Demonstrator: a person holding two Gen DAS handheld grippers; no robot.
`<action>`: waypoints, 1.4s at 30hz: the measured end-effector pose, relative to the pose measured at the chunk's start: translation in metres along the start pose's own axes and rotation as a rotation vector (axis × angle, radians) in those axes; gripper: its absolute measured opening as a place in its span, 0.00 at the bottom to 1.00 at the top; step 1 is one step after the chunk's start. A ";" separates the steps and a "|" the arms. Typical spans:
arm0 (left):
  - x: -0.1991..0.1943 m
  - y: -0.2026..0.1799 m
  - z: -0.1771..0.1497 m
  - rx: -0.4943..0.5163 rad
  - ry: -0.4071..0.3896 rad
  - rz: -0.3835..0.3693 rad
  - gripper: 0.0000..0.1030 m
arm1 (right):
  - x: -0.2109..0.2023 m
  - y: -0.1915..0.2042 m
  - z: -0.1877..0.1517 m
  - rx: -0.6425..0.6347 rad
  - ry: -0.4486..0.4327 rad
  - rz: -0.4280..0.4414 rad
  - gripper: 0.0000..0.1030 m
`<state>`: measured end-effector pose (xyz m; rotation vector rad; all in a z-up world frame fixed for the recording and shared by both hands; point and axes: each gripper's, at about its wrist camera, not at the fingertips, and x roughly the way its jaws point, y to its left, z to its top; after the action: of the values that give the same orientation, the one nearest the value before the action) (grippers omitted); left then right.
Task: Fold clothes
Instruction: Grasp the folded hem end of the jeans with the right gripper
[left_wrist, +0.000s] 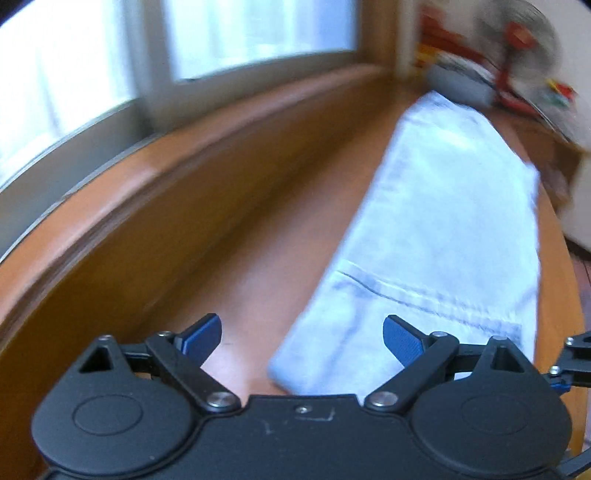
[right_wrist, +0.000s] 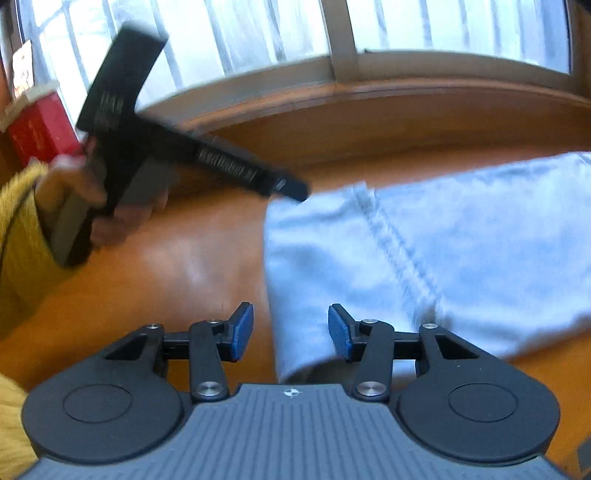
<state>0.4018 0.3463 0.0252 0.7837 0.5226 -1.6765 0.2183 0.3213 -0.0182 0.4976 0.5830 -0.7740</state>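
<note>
Both grippers, left (left_wrist: 302, 341) and right (right_wrist: 291, 330), are being held wide apart, empty; the jeans (right_wrist: 424, 258) edge just ahead should be pinched squarely.

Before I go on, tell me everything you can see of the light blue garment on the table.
The light blue garment looks like pale denim, folded into a long, narrow, flat strip on the wooden table. A stitched seam crosses it near the end closest to both cameras. Both the left hand-held gripper and the right hand-held gripper are open over that end, gripping nothing. Blur hides finer detail.
</note>
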 end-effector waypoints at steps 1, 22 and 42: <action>0.005 -0.006 -0.003 0.037 0.022 0.003 0.91 | 0.003 0.004 -0.006 -0.011 0.014 -0.026 0.47; -0.059 -0.074 -0.054 0.080 0.125 0.047 0.94 | -0.065 0.015 -0.052 0.042 -0.145 -0.215 0.66; -0.073 -0.078 -0.099 0.064 0.138 0.058 0.94 | -0.034 0.037 -0.079 -0.329 -0.099 -0.259 0.35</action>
<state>0.3567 0.4834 0.0065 0.9580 0.5388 -1.6000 0.2032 0.4094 -0.0469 0.0797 0.6756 -0.9213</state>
